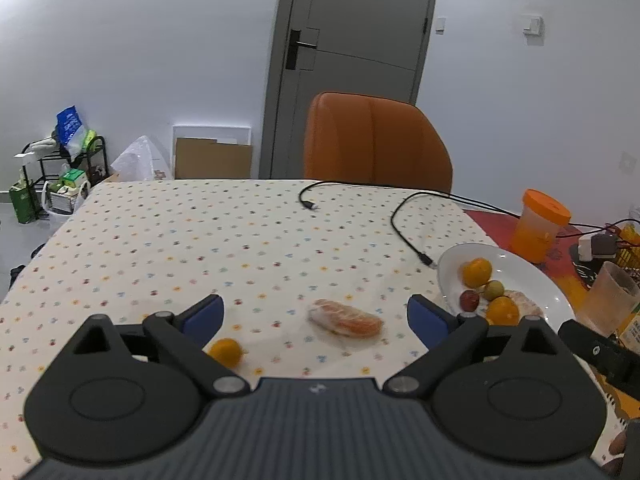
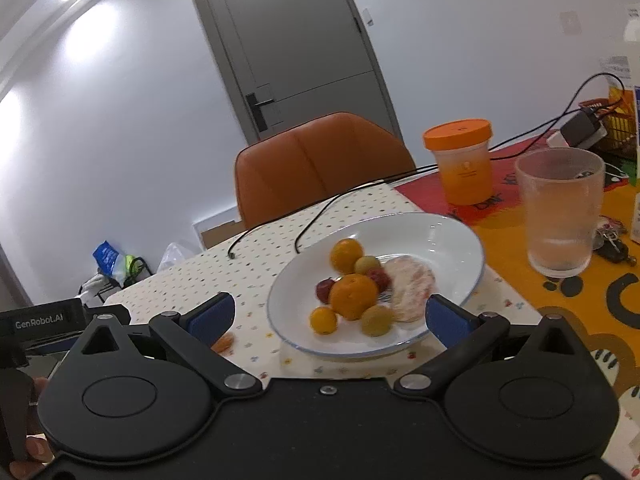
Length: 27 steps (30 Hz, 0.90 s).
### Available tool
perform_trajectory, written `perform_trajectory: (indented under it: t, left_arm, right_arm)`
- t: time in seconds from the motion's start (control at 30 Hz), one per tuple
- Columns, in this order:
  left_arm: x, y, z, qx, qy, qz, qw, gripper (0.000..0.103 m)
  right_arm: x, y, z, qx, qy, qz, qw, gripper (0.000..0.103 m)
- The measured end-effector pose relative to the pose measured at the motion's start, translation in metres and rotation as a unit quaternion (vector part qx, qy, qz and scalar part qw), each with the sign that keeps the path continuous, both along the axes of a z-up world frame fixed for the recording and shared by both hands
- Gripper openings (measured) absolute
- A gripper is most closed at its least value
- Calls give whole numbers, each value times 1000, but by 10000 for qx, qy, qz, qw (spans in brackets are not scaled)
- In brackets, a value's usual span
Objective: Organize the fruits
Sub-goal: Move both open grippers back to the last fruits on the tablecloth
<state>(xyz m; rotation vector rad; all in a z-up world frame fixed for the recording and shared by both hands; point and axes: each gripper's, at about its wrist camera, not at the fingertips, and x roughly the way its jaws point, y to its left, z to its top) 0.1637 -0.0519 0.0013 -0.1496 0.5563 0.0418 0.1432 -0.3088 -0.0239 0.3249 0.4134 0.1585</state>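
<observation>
Your table (image 1: 168, 232), under its dotted cloth, fills the middle of both views, with the orange chair (image 1: 376, 144) behind it at upper centre and the grey door (image 1: 352, 40) above that.

Your left gripper (image 1: 316, 314) spreads across the bottom of the left wrist view, released, its blue pads wide apart and nothing between them. Your right gripper (image 2: 330, 314) is the same in its own view: fingers spread, holding nothing, hanging just short of the plate's near rim.

The white plate (image 2: 440, 240) sits centre-right in the right wrist view and at the right edge of the left one. On it lie two bigger oranges, one small orange, two yellow-green fruits, two dark red ones and a peeled citrus piece (image 2: 410, 284) on the right side of the pile.

To the plate's right stand a clear cup (image 2: 560, 212) and, further back, an orange-lidded jar (image 2: 460, 160).

Off the plate, in the left wrist view, a peeled citrus piece in wrap (image 1: 346, 318) lies on the cloth centre frame, between your left fingers' line of sight. A small orange (image 1: 226, 352) rests lower left of it, just beside the left pad.
</observation>
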Motion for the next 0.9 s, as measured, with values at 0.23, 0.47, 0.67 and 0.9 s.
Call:
perform_trajectory:
  t: [0.23,0.47,0.67,0.9]
  left_arm:
    - [-10,25,0,-18,3,200,9998,98]
    - [-15,43,-7,-84,92,307,9994,98]
    - [-15,61,-12,-251,237,446,9984,98]
    - [-13,71,-25,-277,322,468,9980,97]
  right_arm:
    - [-2,22,9,-284,-15,371,9989,103]
    - [-2,43,12,-620,-43,493,9969,103]
    - [2,52,8,-700,22,535,9961,103]
    - [10,67,-2,-785,156,699,9943,103]
